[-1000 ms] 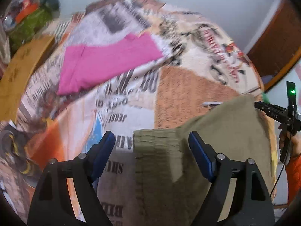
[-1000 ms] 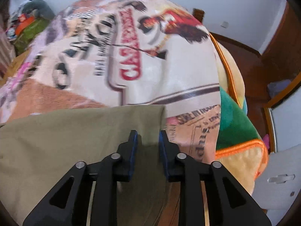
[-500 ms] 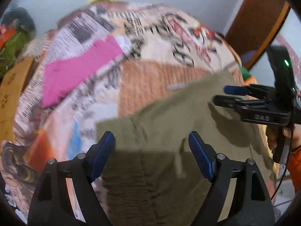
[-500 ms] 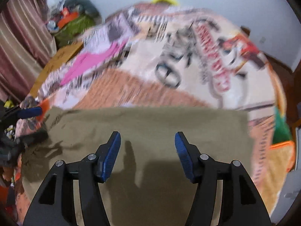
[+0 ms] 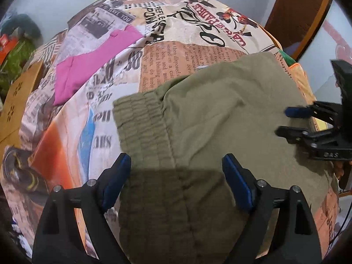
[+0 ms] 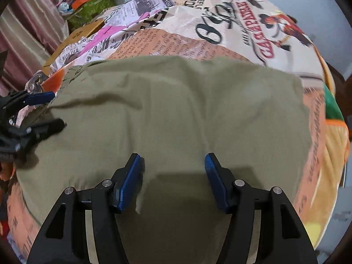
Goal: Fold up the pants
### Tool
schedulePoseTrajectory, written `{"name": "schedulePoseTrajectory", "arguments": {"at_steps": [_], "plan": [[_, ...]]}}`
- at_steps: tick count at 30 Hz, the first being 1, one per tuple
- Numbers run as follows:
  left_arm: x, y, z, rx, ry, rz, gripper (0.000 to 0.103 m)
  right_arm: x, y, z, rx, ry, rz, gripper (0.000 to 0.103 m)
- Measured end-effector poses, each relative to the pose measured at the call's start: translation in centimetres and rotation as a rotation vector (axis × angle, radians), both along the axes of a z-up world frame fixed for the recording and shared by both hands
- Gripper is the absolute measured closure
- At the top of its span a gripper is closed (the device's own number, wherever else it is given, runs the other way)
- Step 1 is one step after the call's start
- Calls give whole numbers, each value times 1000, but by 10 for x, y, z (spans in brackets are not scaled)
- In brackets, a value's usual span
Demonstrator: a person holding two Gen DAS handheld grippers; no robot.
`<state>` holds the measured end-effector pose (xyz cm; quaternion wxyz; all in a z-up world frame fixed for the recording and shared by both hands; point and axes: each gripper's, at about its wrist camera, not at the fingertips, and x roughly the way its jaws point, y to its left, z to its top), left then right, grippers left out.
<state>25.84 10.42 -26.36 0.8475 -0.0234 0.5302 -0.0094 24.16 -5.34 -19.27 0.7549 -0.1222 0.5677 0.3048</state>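
Note:
Olive pants (image 5: 220, 114) lie folded flat on a newspaper-print bedspread (image 5: 198, 50), their elastic waistband (image 5: 143, 121) toward the left. My left gripper (image 5: 176, 160) hovers over the waistband end. Its jaws are opening and the blue pads press on nothing. The right wrist view shows the broad olive cloth (image 6: 176, 110) below my right gripper (image 6: 172, 160), which stands open above it and holds nothing. Each gripper shows in the other's view: the right gripper (image 5: 283, 121) at the pants' right side, the left gripper (image 6: 55, 110) at their left edge.
A pink garment (image 5: 88, 66) lies folded farther back on the bedspread. A cardboard box (image 5: 15, 101) and a clutter pile stand off the bed's left side, by a striped curtain (image 6: 26, 22). A green and orange blanket (image 6: 334, 110) hangs at the bed's right edge, near a wooden door (image 5: 297, 17).
My right gripper let go of the pants' edge, opened, and swung left over the cloth. My left gripper shifted right over the waistband, staying open. The pants now lie spread flat.

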Motion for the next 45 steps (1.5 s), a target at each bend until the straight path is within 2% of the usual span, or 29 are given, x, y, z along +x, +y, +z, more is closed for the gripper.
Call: {"name": "schedulePoseTrajectory", "arguments": {"at_steps": [3, 10, 15, 23, 30, 34, 41, 45], "plan": [[-13, 2, 1, -2, 6, 8, 15, -18, -14, 5, 4, -20, -25, 46], [-42, 18, 2, -131, 19, 84, 15, -45, -40, 11, 14, -16, -86, 41], [-60, 15, 5, -126, 11, 105, 15, -65, -53, 18, 10, -38, -111, 41], [-75, 16, 12, -128, 6, 122, 15, -80, -74, 18, 42, -1, -202, 40], [-86, 16, 35, -92, -27, 124, 16, -82, -74, 29, 11, -31, -196, 40], [-97, 21, 51, -91, -65, 146, 16, -85, -70, 46, 42, -74, -178, 39], [-114, 29, 61, -194, -82, 194, 16, -83, -49, 86, 163, -171, -161, 36], [-119, 23, 49, -271, -53, 194, 16, -80, -32, 85, 211, -167, -144, 36]]}}
